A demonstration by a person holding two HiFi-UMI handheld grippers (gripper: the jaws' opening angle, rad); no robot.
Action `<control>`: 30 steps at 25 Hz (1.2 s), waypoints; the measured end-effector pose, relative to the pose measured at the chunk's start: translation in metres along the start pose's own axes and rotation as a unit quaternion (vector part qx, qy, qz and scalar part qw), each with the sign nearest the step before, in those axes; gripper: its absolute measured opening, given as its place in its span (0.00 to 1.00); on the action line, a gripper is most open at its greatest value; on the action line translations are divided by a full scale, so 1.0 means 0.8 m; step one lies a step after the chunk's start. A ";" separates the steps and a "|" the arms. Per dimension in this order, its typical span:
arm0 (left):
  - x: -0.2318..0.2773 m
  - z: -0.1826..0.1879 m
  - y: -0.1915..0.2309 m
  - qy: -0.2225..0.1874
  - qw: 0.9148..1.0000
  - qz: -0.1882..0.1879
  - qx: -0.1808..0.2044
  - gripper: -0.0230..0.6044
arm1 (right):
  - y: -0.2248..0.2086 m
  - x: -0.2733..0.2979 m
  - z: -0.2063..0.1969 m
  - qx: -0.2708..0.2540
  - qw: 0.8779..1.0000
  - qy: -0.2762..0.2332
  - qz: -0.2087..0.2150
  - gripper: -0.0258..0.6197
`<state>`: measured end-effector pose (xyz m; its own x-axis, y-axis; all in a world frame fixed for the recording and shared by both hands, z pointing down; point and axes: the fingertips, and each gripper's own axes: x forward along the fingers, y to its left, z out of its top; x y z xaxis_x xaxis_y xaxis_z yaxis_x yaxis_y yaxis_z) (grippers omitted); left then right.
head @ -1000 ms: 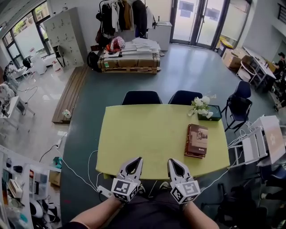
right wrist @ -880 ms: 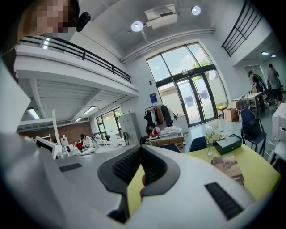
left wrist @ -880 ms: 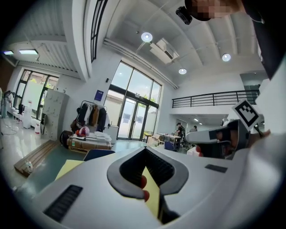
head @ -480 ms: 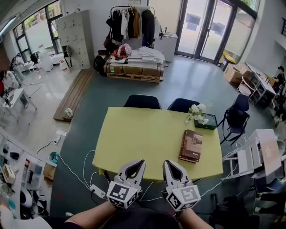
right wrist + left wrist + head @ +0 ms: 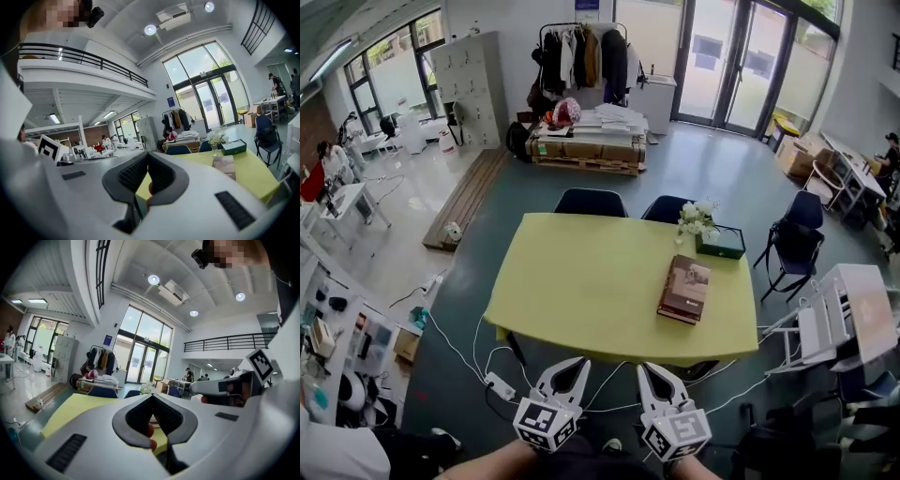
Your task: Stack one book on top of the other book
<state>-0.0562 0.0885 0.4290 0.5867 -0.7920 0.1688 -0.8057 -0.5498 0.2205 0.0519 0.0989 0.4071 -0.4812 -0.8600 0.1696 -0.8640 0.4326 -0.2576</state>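
Note:
Two brown books [image 5: 683,289] lie stacked, one on the other, at the right side of the yellow-green table [image 5: 581,281]. In the right gripper view the top book [image 5: 225,165] lies flat on the table [image 5: 255,173], well beyond the jaws. My left gripper [image 5: 575,364] and right gripper [image 5: 648,369] hang side by side below the table's near edge, off the tabletop and apart from the books. Both are shut with nothing held. The left gripper [image 5: 152,397] and the right gripper [image 5: 147,154] show meeting tips in their own views.
A vase of white flowers [image 5: 696,217] and a green box [image 5: 720,242] stand at the table's far right corner. Two dark blue chairs [image 5: 591,202] are tucked in on the far side. Cables and a power strip [image 5: 500,384] lie on the floor near me. A white rack [image 5: 839,319] stands at the right.
Both grippers have drawn back from the table's near edge, side by side and still shut. The table and the stacked books now lie farther away in the head view.

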 end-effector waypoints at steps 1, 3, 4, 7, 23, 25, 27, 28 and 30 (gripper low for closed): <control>-0.007 -0.011 -0.016 0.005 1.000 0.002 -0.002 0.05 | -0.003 -0.018 -0.006 0.000 1.000 -0.001 0.001 0.06; -0.019 -0.029 -0.044 0.016 1.000 0.005 -0.007 0.05 | -0.008 -0.050 -0.016 -0.001 1.000 -0.004 0.002 0.06; -0.027 -0.035 -0.056 0.020 1.000 0.007 -0.008 0.05 | -0.009 -0.065 -0.021 -0.001 1.000 -0.004 0.001 0.06; -0.050 -0.040 -0.086 0.023 1.000 0.013 0.001 0.05 | -0.012 -0.100 -0.035 0.007 1.000 0.004 -0.004 0.06; -0.132 0.001 -0.090 -0.015 0.998 0.037 0.043 0.05 | 0.026 -0.137 -0.019 -0.021 0.999 -0.032 -0.031 0.06; -0.139 0.008 -0.085 -0.023 0.998 0.032 0.052 0.05 | 0.035 -0.136 -0.016 -0.024 0.998 -0.037 -0.037 0.06; -0.146 0.015 -0.079 -0.032 0.997 0.028 0.061 0.05 | 0.042 -0.135 -0.014 -0.031 0.998 -0.040 -0.044 0.06; -0.149 0.017 -0.075 -0.036 0.997 0.025 0.065 0.05 | 0.046 -0.133 -0.014 -0.033 0.997 -0.041 -0.049 0.06; -0.157 0.019 -0.068 -0.041 0.996 0.019 0.073 0.05 | 0.053 -0.131 -0.018 -0.035 0.997 -0.040 -0.057 0.06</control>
<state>-0.0873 0.2137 0.3811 0.5509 -0.8293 0.0936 -0.8345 -0.5461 0.0732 0.0637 0.2114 0.3919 -0.3686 -0.9221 0.1176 -0.9219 0.3465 -0.1733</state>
